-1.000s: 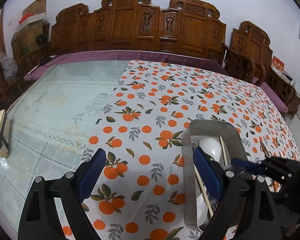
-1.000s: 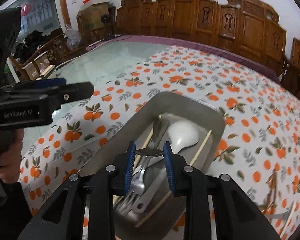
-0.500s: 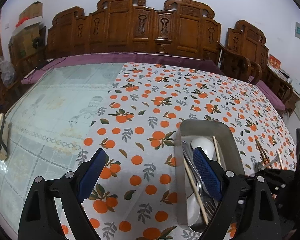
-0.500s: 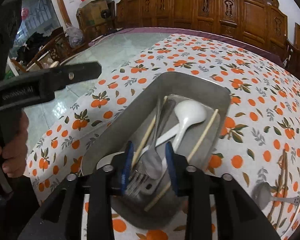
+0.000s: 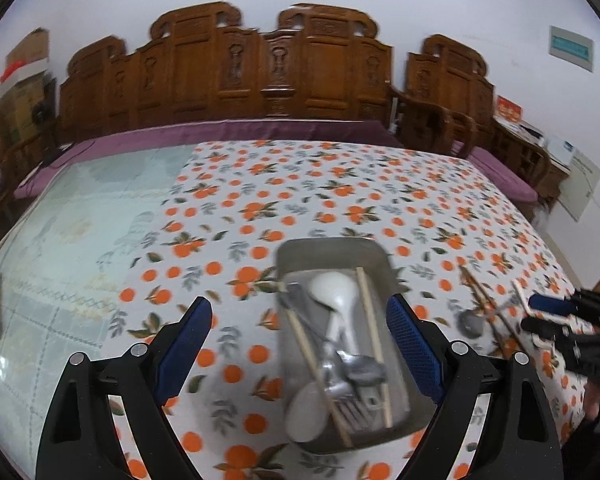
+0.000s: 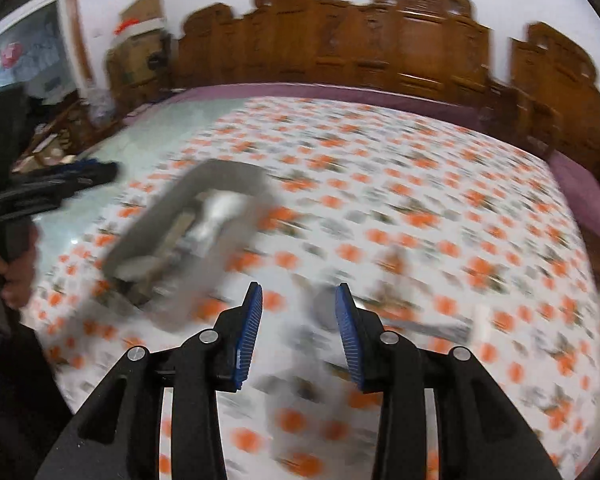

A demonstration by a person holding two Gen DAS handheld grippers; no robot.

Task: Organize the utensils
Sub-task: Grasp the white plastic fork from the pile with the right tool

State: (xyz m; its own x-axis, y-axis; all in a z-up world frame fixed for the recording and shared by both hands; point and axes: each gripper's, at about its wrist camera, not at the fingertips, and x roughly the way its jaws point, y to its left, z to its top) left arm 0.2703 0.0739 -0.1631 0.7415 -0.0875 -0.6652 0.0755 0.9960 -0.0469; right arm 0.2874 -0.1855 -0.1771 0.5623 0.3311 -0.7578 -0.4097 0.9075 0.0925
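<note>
While the metal tray point(image 5: 332, 254) already holds a white spoon point(image 5: 334, 294), chopsticks and a fork, the utensils that remain lie loose on the orange-print tablecloth point(image 5: 300, 184) to the tray's right, and that side is what the next pick depends on. Seen from the left wrist, a metal spoon point(image 5: 471, 323) and a pair of chopsticks point(image 5: 478, 292) lie just beside the right gripper point(image 5: 534, 314), well apart from the left gripper point(image 5: 300, 340), whose jaws stand wide and empty over the tray. The right hand is plainly the nearer one. Its jaws are parted about halfway with nothing between the pads, and they have just been opening. In the right wrist view the right gripper point(image 6: 298, 330) points down at the cloth with a grey, rounded shape just ahead of its fingertips, probably the metal spoon's bowl, though motion blur makes that uncertain. From the left wrist view the chopsticks run roughly toward and away from the person, slanting slightly, so a grip across them would likely need the jaws set crosswise to that line.
</note>
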